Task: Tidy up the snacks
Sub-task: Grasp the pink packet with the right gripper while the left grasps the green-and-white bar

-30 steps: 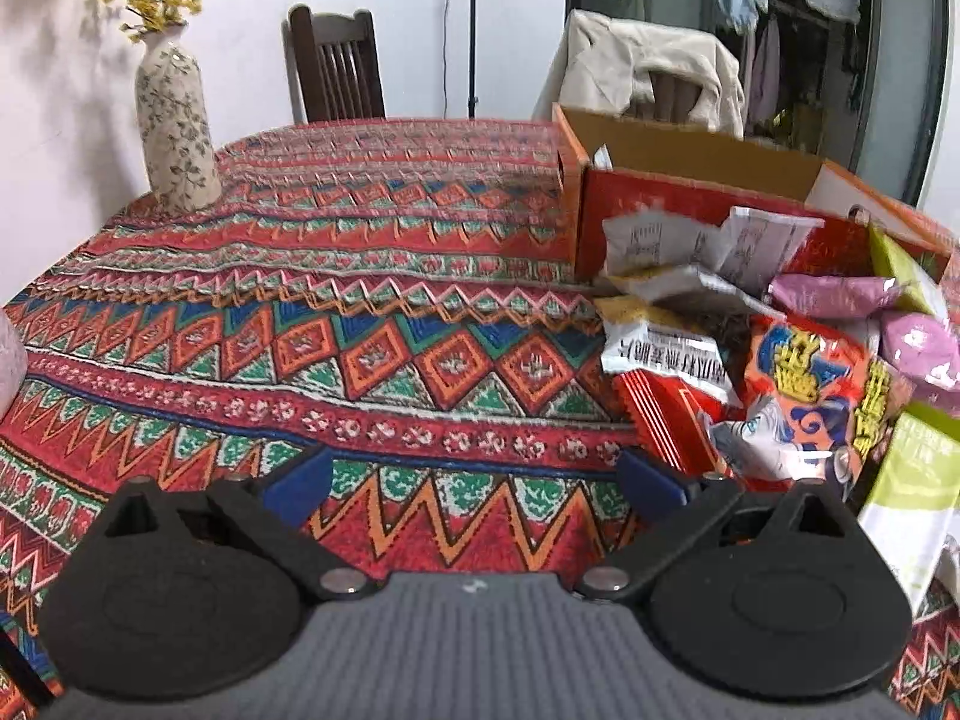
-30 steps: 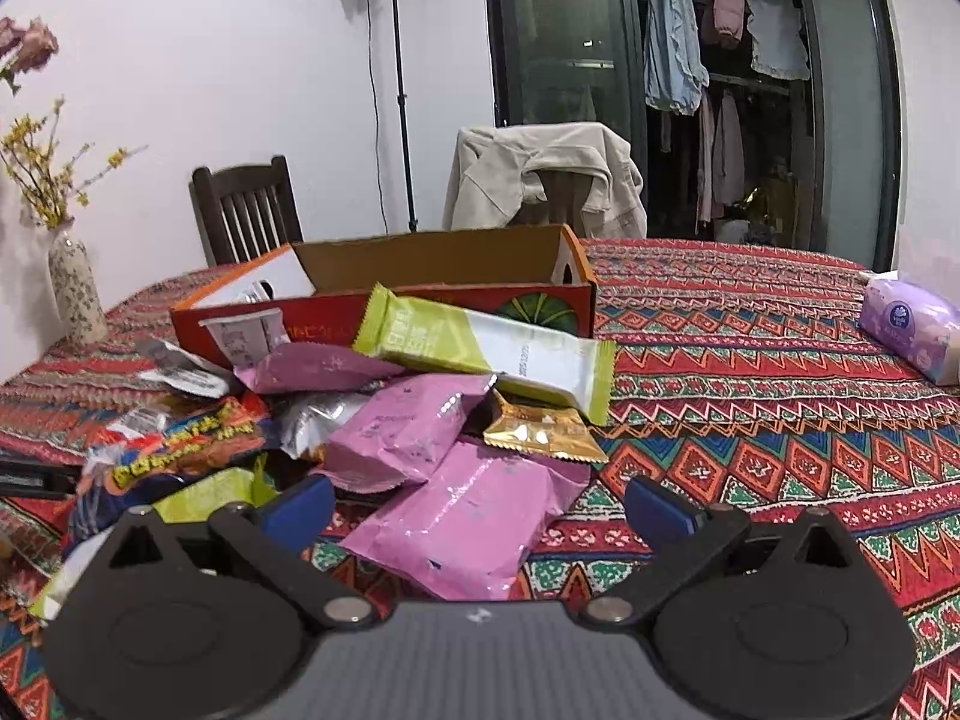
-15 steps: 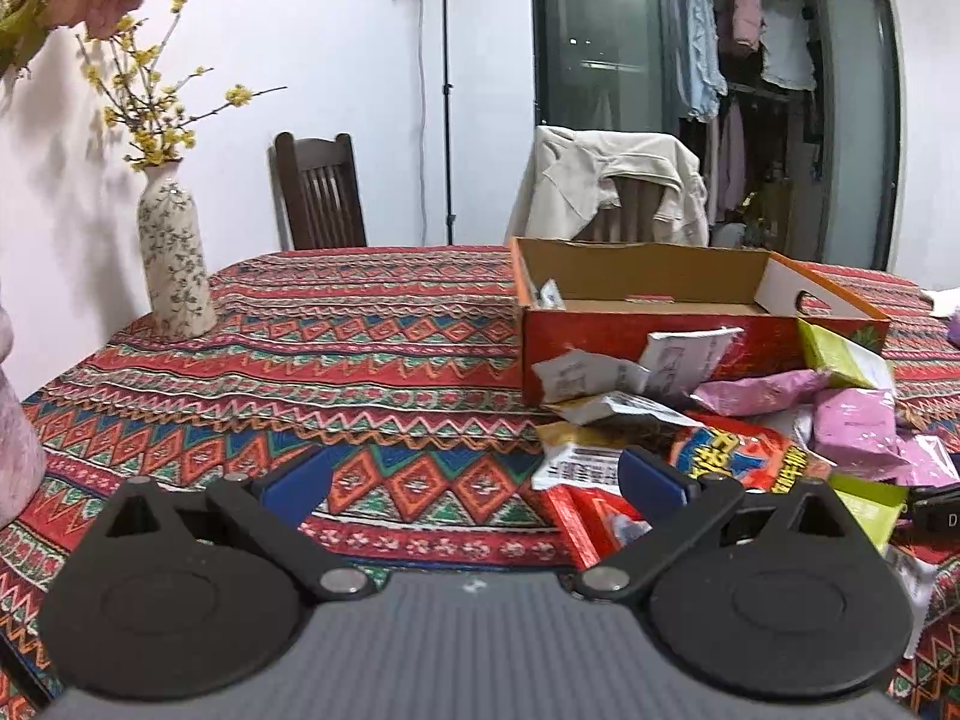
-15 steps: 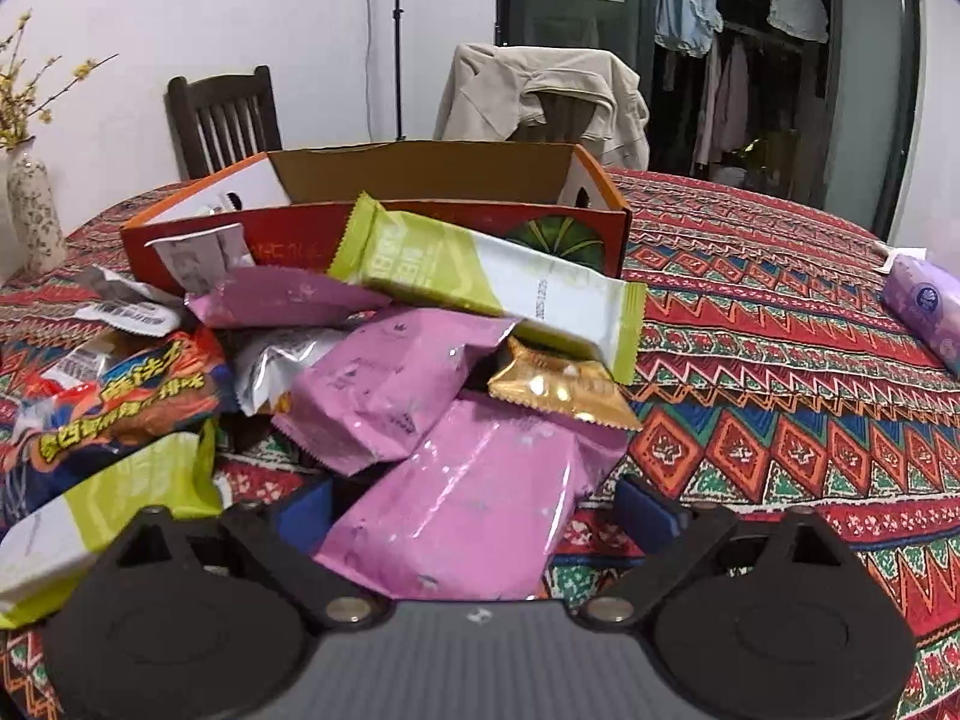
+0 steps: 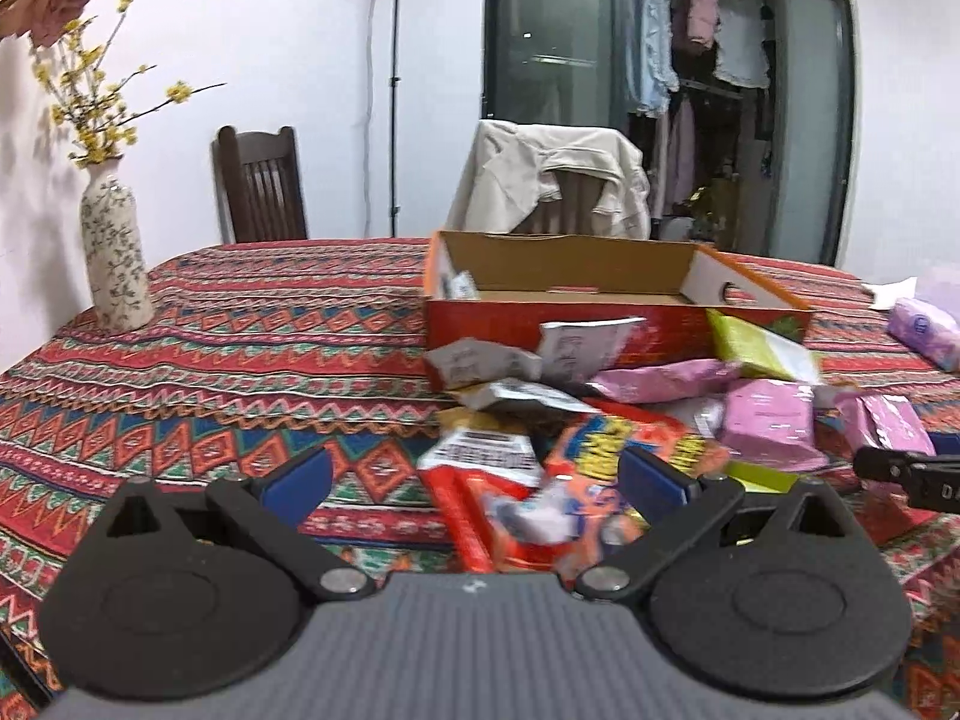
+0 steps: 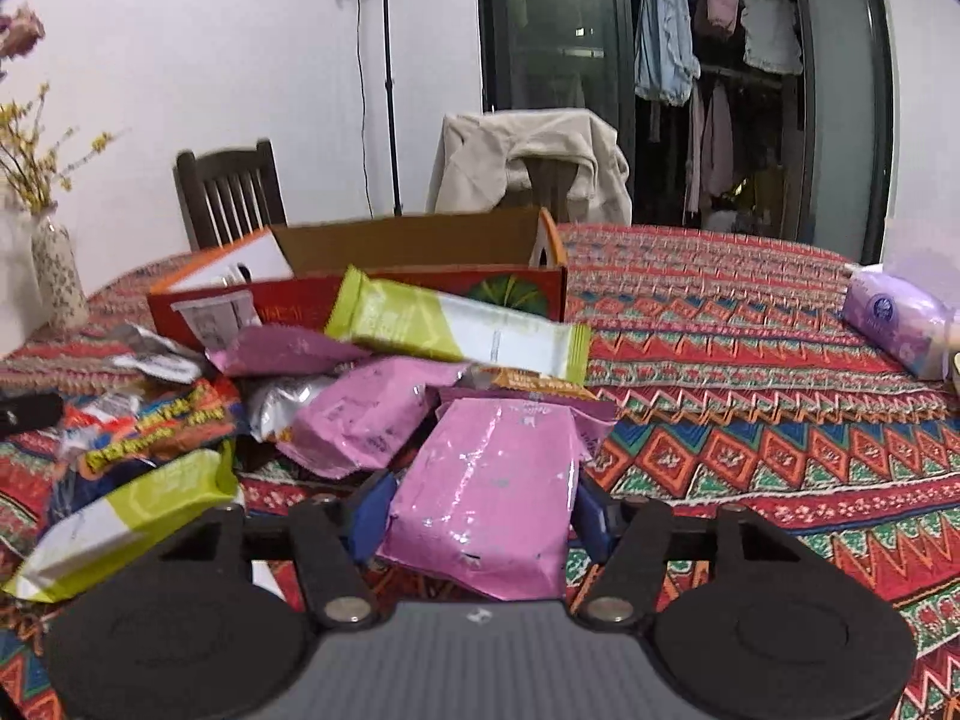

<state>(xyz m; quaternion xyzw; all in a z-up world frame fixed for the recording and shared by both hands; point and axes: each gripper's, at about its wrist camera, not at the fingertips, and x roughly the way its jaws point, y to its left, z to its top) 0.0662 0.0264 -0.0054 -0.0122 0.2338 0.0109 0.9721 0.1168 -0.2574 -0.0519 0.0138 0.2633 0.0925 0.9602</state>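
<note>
Table (image 5: 252, 360) w/ patterned cloth; open cardboard box (image 6: 420, 246) sits mid-table, near empty as far as can be seen. Snack pile (image 5: 600, 420) lies on the cloth just in front of the box, some packs leaning on its front wall.

Step in hand, I'd say: first pick from the pile. Right gripper (image 6: 480, 516) is at the near edge of the pile, jaws closing around a pink pack (image 6: 498, 480); blue fingers (image 6: 372, 510) sit tight on both sides, pack looks pinched and a bit bowed. Pack's far end rests on the pile.

Left gripper (image 5: 474, 480) hangs over the pile's left side, jaws wide, nothing held; red and orange packs lie below between the fingers, not touched.

Next, prob.: finish the squeeze, lift the pack clear w/o dragging neighbours, carry over the front wall, drop in box. Foil is slick, so grip needs to be firm.
</note>
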